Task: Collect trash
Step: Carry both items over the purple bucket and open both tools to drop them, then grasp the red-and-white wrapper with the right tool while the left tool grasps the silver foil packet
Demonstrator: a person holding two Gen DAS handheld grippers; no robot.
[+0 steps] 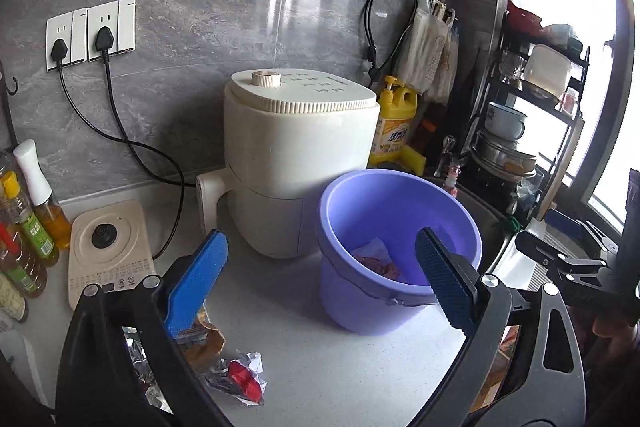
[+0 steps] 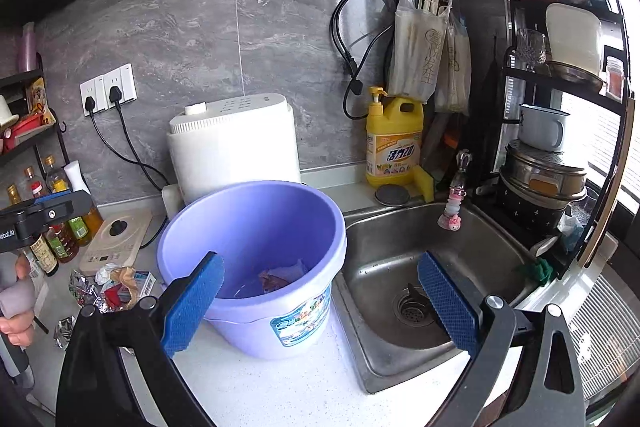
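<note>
A purple bucket point(image 1: 394, 251) point(image 2: 256, 259) stands on the white counter beside the sink, with crumpled pink and white paper point(image 1: 376, 261) point(image 2: 280, 277) at its bottom. My left gripper point(image 1: 320, 279) is open and empty, its right finger over the bucket's rim. Below its left finger lie a crumpled red and silver wrapper point(image 1: 242, 379) and a brown wrapper point(image 1: 204, 341). My right gripper point(image 2: 320, 301) is open and empty, spanning the bucket's right side and the sink. In the right wrist view the trash pile point(image 2: 114, 287) lies left of the bucket.
A cream air fryer point(image 1: 296, 155) point(image 2: 232, 147) stands behind the bucket, a kettle base point(image 1: 108, 251) to its left, oil bottles point(image 1: 28, 227) at the far left. The steel sink point(image 2: 420, 287), yellow detergent bottle point(image 2: 394, 143) and dish rack point(image 2: 560, 131) sit right. A hand point(image 2: 16, 307) holds the left tool.
</note>
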